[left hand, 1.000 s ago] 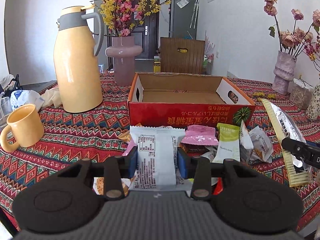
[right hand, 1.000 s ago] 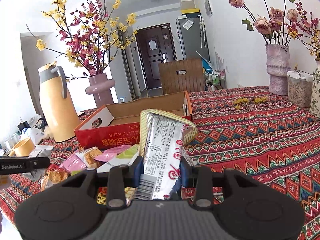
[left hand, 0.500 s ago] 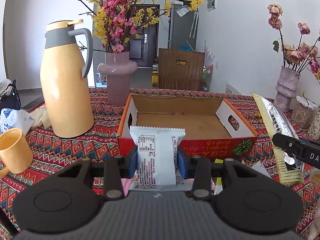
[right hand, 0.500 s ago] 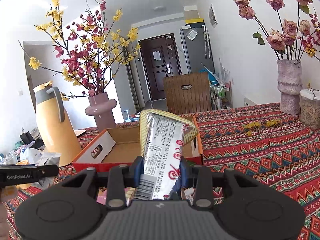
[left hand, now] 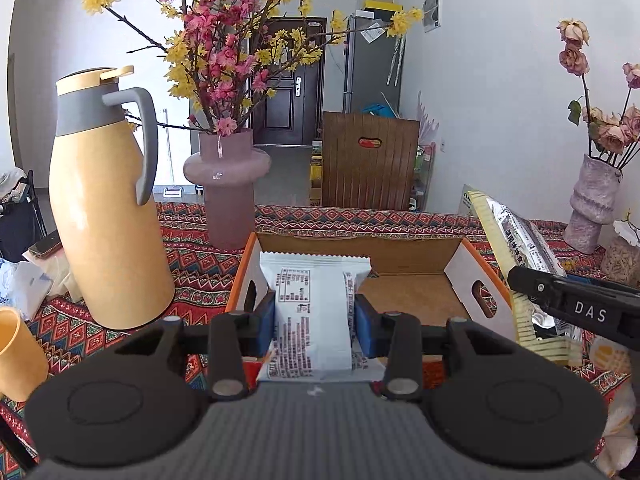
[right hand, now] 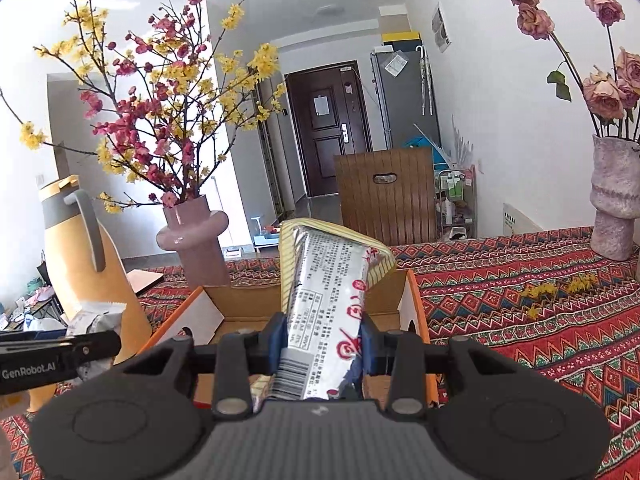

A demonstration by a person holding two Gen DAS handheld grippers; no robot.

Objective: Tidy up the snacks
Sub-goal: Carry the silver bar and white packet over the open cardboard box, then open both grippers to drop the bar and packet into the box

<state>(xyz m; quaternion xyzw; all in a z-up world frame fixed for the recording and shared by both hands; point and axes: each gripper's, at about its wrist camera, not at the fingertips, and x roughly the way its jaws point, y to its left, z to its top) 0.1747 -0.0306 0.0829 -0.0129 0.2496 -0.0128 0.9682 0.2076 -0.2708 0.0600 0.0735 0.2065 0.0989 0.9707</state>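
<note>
1. we see a white snack packet (left hand: 312, 312) with black print standing upright between the blue pads of the left tongs (left hand: 314, 328), which are clamped on it; it hangs in front of the near wall of the cardboard box (left hand: 408, 290).
2. in the right wrist view, a silver snack bar (right hand: 324, 304) with a yellow striped edge and red lettering is gripped by the right tongs (right hand: 322, 346), pressed in on both sides; its far end tilts up over the box (right hand: 240, 312).
3. the same bar (left hand: 520, 248) shows at the right of the left wrist view, held in the black finger (left hand: 568, 304) of the right tongs, just beside the right wall of the box.
4. the box is open-topped, with orange edges, white end flaps with hand holes, and a bare brown floor where we can see it.
5. the box rests on the desk (right hand: 520, 320), which is covered by a red patterned cloth.
6. left of the box stands a tall yellow jug (left hand: 104, 208) with a grey handle, and behind the box a pink vase (left hand: 226, 188) with pink and yellow blossom branches.
7. a yellow cup (left hand: 16, 356) sits at the left edge of the left wrist view, near the jug.
8. at the far right of the desk stands a pale textured vase (right hand: 616, 196) of dried roses, with small yellow petals (right hand: 560, 288) scattered on the cloth.
9. beyond the desk we see a brown wooden chair back (right hand: 386, 196) and a dark door (right hand: 326, 128).
</note>
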